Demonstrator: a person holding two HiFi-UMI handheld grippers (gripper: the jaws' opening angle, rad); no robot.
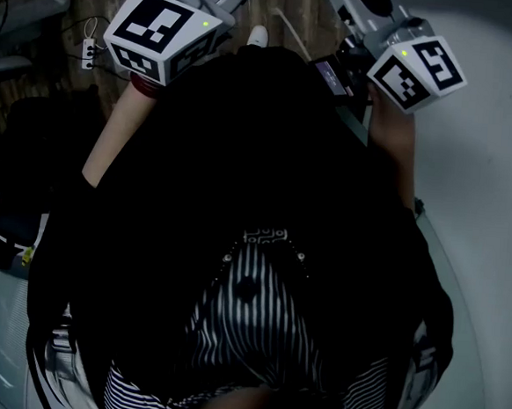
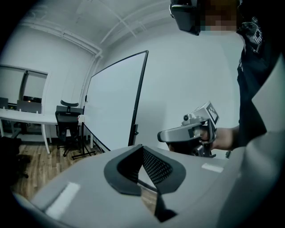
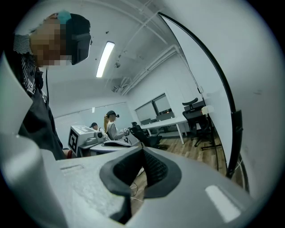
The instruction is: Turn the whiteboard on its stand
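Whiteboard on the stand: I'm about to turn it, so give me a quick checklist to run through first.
1. Left gripper empty: ok, jaws together on nothing.
2. Right gripper empty: ok, jaws together on nothing.
3. Jaws apart, ready to take the frame: not ok, both are shut.
4. Contact with the whiteboard: not ok, neither gripper touches it.
5. Office chair clear of the board's swing: cannot tell.
6. Bystanders away from the board: ok, they are far back by the desks.
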